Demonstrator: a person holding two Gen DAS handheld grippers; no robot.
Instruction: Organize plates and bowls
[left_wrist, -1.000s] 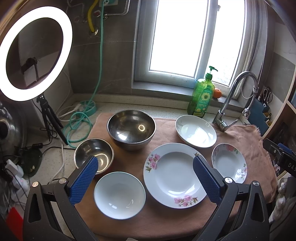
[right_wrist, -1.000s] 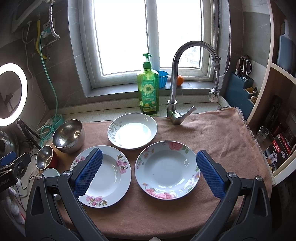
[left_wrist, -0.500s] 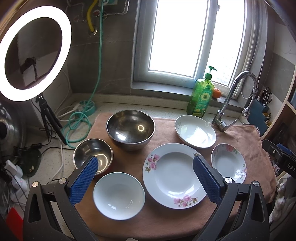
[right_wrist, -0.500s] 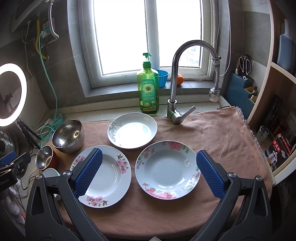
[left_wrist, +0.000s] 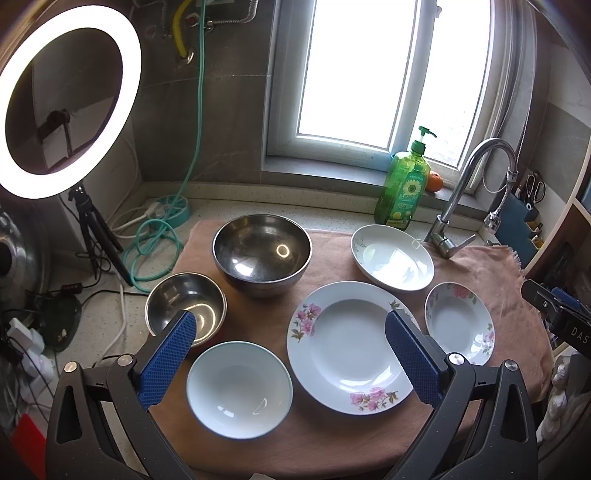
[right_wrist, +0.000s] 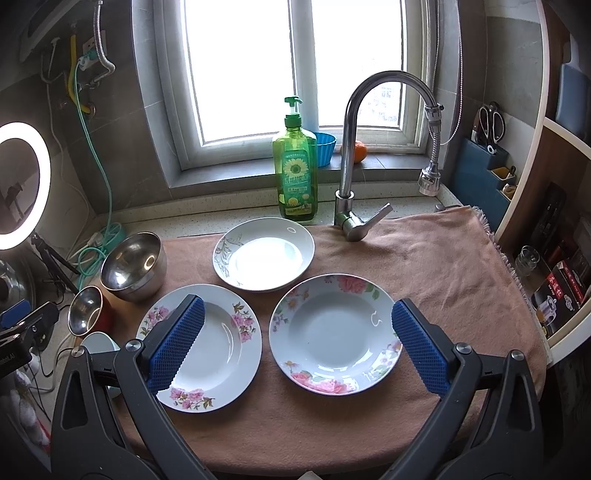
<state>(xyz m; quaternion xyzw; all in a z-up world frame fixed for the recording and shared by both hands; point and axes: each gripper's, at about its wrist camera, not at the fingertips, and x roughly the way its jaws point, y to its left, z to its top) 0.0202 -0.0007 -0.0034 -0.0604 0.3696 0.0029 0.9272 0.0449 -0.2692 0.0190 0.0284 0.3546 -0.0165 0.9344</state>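
On a brown towel (left_wrist: 325, 435) (right_wrist: 436, 266) lie three plates and three bowls. A large flowered plate (left_wrist: 351, 347) (right_wrist: 218, 354) sits in the middle, a smaller rose-rimmed plate (left_wrist: 460, 325) (right_wrist: 332, 332) to its right, a white plate (left_wrist: 391, 258) (right_wrist: 264, 254) behind them. A big steel bowl (left_wrist: 262, 254) (right_wrist: 131, 266), a small steel bowl (left_wrist: 184, 306) (right_wrist: 86, 310) and a white bowl (left_wrist: 240, 389) (right_wrist: 98, 341) stand at the left. My left gripper (left_wrist: 291, 354) hovers open above the white bowl and large plate. My right gripper (right_wrist: 295, 343) hovers open above the two flowered plates. Both hold nothing.
A faucet (right_wrist: 354, 155) and a green soap bottle (right_wrist: 295, 166) stand at the back by the window. A lit ring light (left_wrist: 62, 99) on a tripod, a green hose (left_wrist: 155, 236) and cables crowd the left counter. Shelves (right_wrist: 546, 258) flank the right edge.
The left wrist view has shifted very slightly; the dishes sit a touch further left in it. Nothing on the towel has moved and both grippers stay open.
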